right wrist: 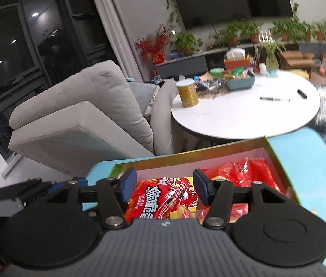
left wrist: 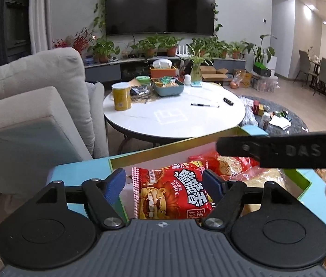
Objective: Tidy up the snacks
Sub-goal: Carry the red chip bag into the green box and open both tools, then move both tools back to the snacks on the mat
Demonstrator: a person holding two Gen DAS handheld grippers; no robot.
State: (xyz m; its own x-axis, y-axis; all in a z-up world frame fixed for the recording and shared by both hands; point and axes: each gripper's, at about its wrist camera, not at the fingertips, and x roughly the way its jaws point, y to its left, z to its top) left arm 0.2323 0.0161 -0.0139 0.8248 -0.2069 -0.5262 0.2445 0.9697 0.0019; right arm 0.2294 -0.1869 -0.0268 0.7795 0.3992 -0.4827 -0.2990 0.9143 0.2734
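Left wrist view
Left gripper [left wrist: 164,183]: blue ribbed pads, jaws released, gaps either side of packet.
Snack packet [left wrist: 174,194]: glossy red crinkled foil, flat in box.
Box [left wrist: 163,153]: rectangular card, gold-green rim, pale lining.
Table [left wrist: 174,117]: round, white, smooth.

Right wrist view
Right gripper [right wrist: 164,185]: jaws released, nothing grasped.
Red bags [right wrist: 243,170]: translucent, crumpled, in box's right part.
Canister [right wrist: 187,92]: yellow cylinder, upright on table.

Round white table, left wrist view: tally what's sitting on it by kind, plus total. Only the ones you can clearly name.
Yellow canister: 1
Teal snack tray: 1
Pen: 1
Small black object: 1
Glass vase with plant: 1
Orange tissue box: 1
Total: 6

The dark wrappers and small bits beside the tray are too cluttered to count.
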